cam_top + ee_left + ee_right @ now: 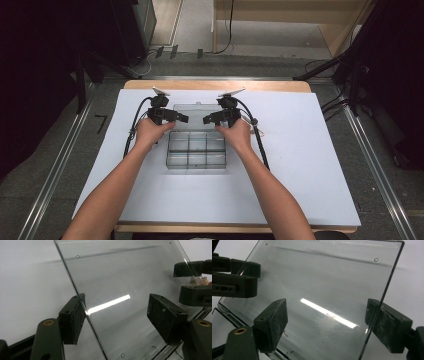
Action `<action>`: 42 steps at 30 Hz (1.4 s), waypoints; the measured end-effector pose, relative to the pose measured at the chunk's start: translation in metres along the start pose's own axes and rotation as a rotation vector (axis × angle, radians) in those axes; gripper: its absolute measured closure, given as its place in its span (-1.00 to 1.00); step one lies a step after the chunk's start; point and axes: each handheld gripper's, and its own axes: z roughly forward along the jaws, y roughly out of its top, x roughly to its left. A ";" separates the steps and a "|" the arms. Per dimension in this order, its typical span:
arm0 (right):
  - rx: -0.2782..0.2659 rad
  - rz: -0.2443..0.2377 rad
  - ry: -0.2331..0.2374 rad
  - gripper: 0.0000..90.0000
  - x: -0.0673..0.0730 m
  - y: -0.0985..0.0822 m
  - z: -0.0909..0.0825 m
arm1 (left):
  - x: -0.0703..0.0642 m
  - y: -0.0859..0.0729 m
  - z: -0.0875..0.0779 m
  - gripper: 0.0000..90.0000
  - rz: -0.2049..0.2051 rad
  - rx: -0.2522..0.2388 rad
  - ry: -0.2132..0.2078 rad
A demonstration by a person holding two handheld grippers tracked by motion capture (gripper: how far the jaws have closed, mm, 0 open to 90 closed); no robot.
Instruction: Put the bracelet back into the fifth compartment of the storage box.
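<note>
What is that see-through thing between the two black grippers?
The raised clear lid of a compartment box stands between the left gripper and right gripper, seen in the high view; each straddles a side edge.

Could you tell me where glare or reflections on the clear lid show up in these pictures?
Left gripper view: a bright strip of glare crosses the lid. Right gripper view: a similar slanted strip on the lid. High view: the lid looks faint, without strong glare.
</note>
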 end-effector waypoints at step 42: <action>0.040 0.049 0.021 -0.61 -0.004 0.000 0.005 | 0.004 -0.001 0.004 -0.34 -0.023 0.026 -0.008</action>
